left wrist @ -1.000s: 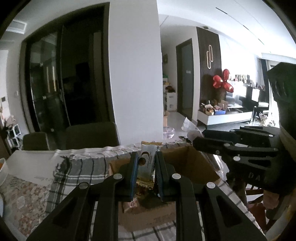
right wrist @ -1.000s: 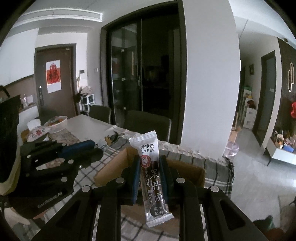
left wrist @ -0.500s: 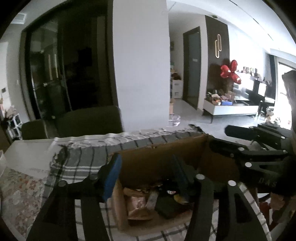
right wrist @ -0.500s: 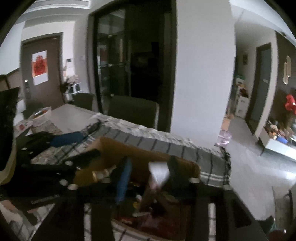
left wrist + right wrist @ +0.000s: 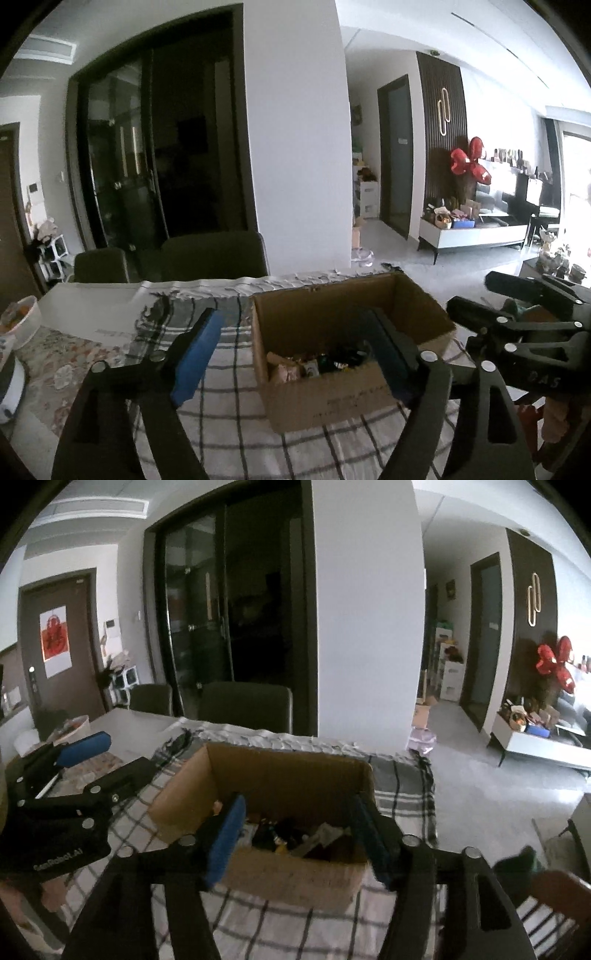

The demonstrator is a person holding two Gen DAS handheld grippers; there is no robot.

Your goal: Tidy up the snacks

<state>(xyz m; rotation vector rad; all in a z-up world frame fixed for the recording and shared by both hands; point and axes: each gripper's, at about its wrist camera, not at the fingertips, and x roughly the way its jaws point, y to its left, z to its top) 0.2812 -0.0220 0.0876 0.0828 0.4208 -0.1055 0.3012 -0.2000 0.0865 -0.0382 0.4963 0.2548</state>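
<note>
- Snacks (image 5: 314, 363) are seen in the left wrist view inside the cardboard box (image 5: 332, 402) on the checked surface (image 5: 229, 424); the left gripper (image 5: 295, 343) has just been opening, its fingers are wide and nothing is held, probably for release.
- Right wrist view: the right gripper (image 5: 297, 834) has also been opening over the box, its fingers wide and empty.

1. Desk (image 5: 85, 295): white top, far end left bare
2. Checked cloth (image 5: 236, 413) covers the near part
3. Open cardboard box (image 5: 332, 398) stands on the cloth, packets inside
4. Floral mat (image 5: 48, 354) lies left of the cloth
5. White bowl (image 5: 22, 325) at the left edge
</note>
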